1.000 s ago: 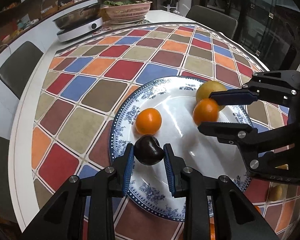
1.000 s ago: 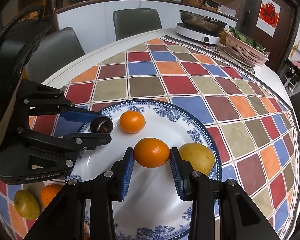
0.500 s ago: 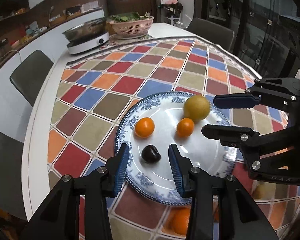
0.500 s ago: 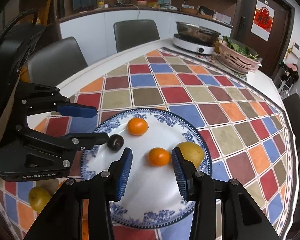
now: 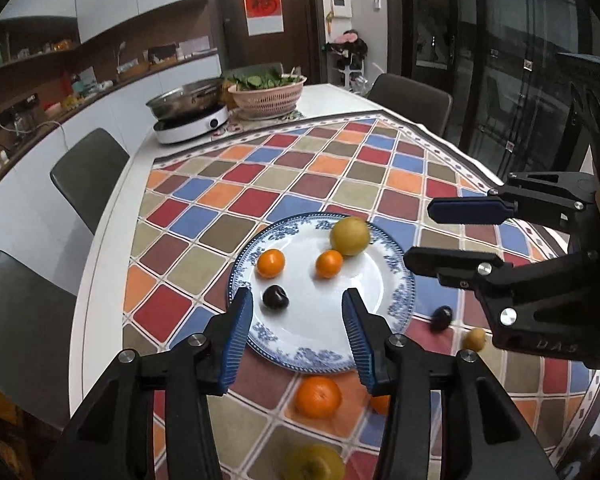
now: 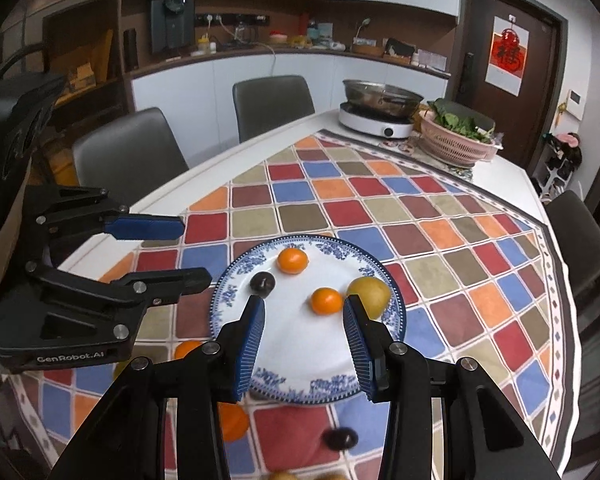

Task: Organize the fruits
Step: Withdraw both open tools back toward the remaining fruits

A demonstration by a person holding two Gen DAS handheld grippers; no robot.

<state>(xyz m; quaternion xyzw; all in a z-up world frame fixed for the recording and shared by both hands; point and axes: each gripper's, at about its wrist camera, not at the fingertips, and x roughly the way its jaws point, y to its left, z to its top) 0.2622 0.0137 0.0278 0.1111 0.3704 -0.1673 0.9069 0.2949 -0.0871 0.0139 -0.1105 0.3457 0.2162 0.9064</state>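
Observation:
A blue-and-white plate (image 5: 400, 292) (image 6: 228, 292) on the checked cloth holds a dark plum (image 5: 275, 297) (image 6: 262, 282), two oranges (image 5: 271, 263) (image 5: 329, 263) and a yellow pear (image 5: 350, 236) (image 6: 369, 292). My left gripper (image 5: 297, 298) (image 6: 196, 252) hovers above the plate's near left rim; its jaws are opening, with nothing between them. Over the plate's other side hangs my right gripper (image 6: 303, 304) (image 5: 418, 234), open and empty, well above the small orange (image 6: 326, 301).
Loose fruit lies on the cloth near the plate: an orange (image 5: 319, 397), a second plum (image 5: 442, 317), a small yellow fruit (image 5: 474, 339). At the table's far end stand a hotplate with a pan (image 5: 188, 120) and a pink basket of greens (image 5: 266, 94). Chairs ring the table.
The left gripper let go of the plum and the right one let go of the orange. Both lifted and drew back from the plate, jaws wider. The fruit stayed on the plate.

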